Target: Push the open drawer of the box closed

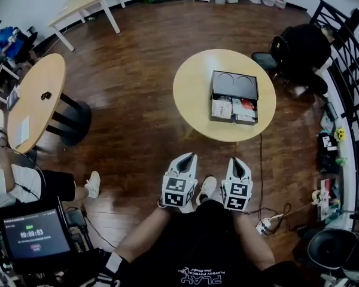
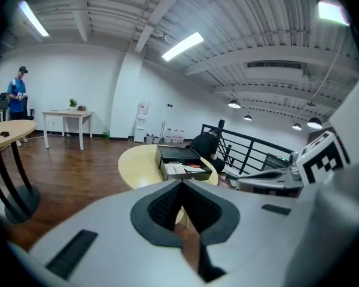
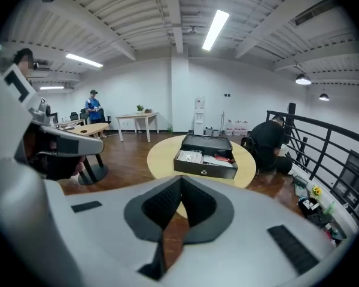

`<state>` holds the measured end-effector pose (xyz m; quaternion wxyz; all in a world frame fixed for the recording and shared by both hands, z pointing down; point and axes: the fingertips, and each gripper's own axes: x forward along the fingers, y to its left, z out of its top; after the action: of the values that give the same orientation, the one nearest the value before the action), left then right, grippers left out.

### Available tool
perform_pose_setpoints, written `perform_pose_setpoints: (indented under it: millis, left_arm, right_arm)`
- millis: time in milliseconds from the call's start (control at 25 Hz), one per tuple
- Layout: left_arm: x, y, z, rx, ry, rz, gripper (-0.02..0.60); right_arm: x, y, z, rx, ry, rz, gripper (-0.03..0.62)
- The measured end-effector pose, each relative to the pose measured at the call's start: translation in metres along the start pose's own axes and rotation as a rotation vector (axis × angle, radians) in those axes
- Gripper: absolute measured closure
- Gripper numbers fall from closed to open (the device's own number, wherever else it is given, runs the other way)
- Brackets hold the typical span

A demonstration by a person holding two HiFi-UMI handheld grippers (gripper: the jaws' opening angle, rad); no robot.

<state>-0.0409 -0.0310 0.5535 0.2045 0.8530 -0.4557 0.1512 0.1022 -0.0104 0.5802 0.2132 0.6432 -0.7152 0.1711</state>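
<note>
Open drawer (image 1: 233, 110) lies at 12 o'clock of R gripper (image 1: 237, 161), well apart; L gripper (image 1: 190, 156) sits further off. Fingers (image 3: 160, 204) of both closed together, nothing held.

Office loft: round table (image 1: 191, 94), railing (image 1: 347, 70)

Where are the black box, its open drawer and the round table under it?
black box (image 1: 234, 84), head view, on its top face.
open drawer (image 3: 191, 168), right gripper view, on its front wall.
round table (image 1: 194, 91), head view, on its bare top.
</note>
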Motion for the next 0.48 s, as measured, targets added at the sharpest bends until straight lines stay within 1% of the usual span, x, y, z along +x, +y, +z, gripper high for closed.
perform_pose_setpoints:
  millis: [80,200,280,480]
  left_arm:
    - [0.009,-0.002,0.005,0.002,0.008,-0.001,0.584]
    - [0.027,0.003,0.007,0.014,0.028,0.02,0.584]
    - [0.037,0.004,0.011,0.005,0.045,0.028,0.584]
    - [0.059,0.007,0.029,0.009,0.045,0.055,0.584]
  right_arm:
    - [0.01,-0.004,0.001,0.011,0.012,0.025,0.589]
    - [0.03,-0.007,0.005,0.024,0.029,0.077,0.589]
    - [0.041,-0.011,0.008,0.028,0.038,0.102,0.589]
    - [0.07,-0.022,0.014,0.02,0.078,0.144,0.589]
